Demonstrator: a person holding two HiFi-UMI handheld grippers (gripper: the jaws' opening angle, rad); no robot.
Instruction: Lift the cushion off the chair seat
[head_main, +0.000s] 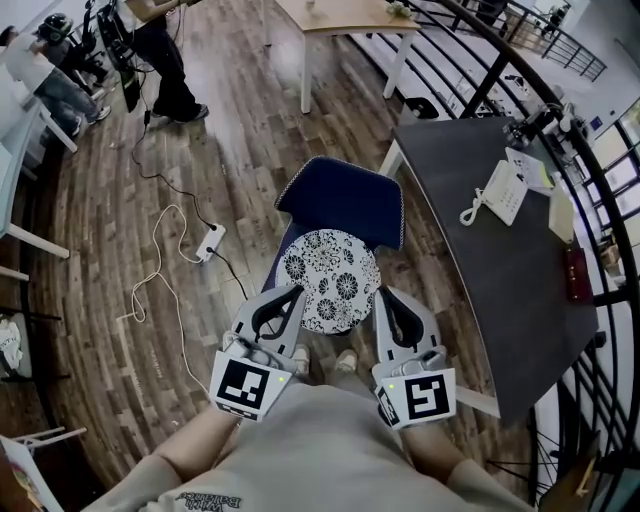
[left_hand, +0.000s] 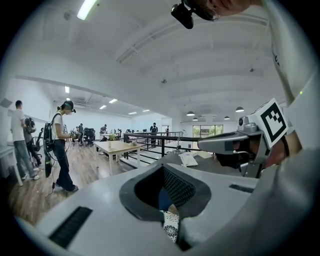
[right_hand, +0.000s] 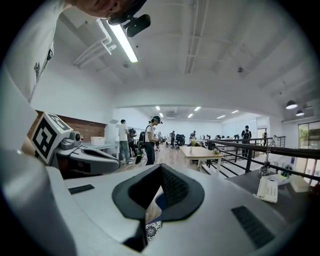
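Observation:
A round cushion (head_main: 332, 278) with a black-and-white flower print lies over the seat of a navy chair (head_main: 345, 200), just in front of me. My left gripper (head_main: 297, 291) is shut on the cushion's left rim. My right gripper (head_main: 384, 294) is shut on its right rim. In the left gripper view the left gripper (left_hand: 162, 167) has its jaws together, and a strip of cushion (left_hand: 170, 229) shows in the slit. The right gripper view shows the right gripper (right_hand: 161, 166) the same way, with patterned cushion (right_hand: 152, 229) in its slit. The seat under the cushion is hidden.
A dark table (head_main: 500, 290) stands close on the right, carrying a white telephone (head_main: 503, 190). A white cable and power strip (head_main: 210, 240) lie on the wooden floor to the left. A light wooden table (head_main: 340, 15) and standing people (head_main: 165, 60) are farther off. Black railings (head_main: 520, 60) run along the right.

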